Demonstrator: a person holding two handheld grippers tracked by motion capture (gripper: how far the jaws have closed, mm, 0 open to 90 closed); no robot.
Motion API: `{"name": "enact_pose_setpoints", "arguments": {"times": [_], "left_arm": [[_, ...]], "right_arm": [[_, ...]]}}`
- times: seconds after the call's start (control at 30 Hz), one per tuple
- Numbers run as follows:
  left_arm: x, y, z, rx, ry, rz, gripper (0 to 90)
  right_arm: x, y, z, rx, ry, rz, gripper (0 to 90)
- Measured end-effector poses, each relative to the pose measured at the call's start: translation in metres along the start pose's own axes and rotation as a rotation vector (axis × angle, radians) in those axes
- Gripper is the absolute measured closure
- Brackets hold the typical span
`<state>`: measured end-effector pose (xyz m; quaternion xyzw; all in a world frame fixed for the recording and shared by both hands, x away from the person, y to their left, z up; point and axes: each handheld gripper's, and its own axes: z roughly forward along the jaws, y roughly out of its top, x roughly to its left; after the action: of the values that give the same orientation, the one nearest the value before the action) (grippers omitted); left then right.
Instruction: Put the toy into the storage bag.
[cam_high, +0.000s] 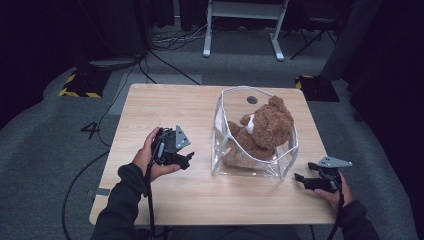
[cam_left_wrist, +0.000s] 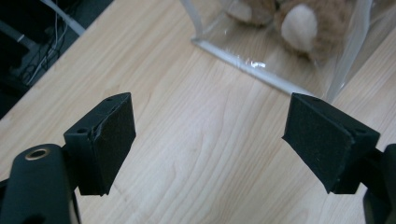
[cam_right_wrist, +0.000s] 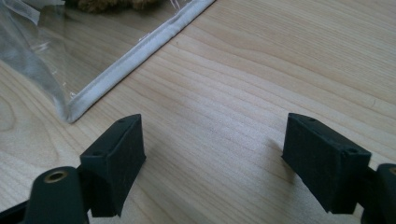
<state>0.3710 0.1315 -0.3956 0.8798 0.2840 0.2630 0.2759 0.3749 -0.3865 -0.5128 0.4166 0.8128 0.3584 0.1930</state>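
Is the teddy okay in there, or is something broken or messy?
Nothing stands out. The teddy bear sits inside the clear bag, which stands upright on the table. Nothing looks torn or spilled.

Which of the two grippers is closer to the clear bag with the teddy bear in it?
The right gripper, by a little. It sits just off the near right corner of the clear bag. The left gripper is off the bag's left side, with a wider strip of bare table between.
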Motion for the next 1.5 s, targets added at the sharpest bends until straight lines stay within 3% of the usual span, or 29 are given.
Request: {"name": "enact_pose_setpoints", "arguments": {"times": [0.9,1.1,1.2,1.37,1.5], "left_arm": [[0.008,-0.06,0.008,0.053,-0.002,-0.115,16.9],[0.005,-0.078,0.018,0.09,-0.005,-0.144,16.8],[0.004,-0.086,0.019,0.088,-0.02,-0.173,16.9],[0.001,-0.097,0.02,0.102,-0.005,-0.175,17.0],[0.001,-0.105,0.02,0.096,-0.017,-0.209,16.8]], "right_arm": [[0.0,0.0,0.0,-0.001,0.001,0.001,20.5],[0.0,0.0,0.0,-0.001,0.001,0.0,20.5],[0.0,0.0,0.0,0.0,0.0,0.0,20.5],[0.0,0.0,0.0,0.0,0.001,0.001,20.5],[0.0,0.0,0.0,-0.001,0.001,0.0,20.5]]}}
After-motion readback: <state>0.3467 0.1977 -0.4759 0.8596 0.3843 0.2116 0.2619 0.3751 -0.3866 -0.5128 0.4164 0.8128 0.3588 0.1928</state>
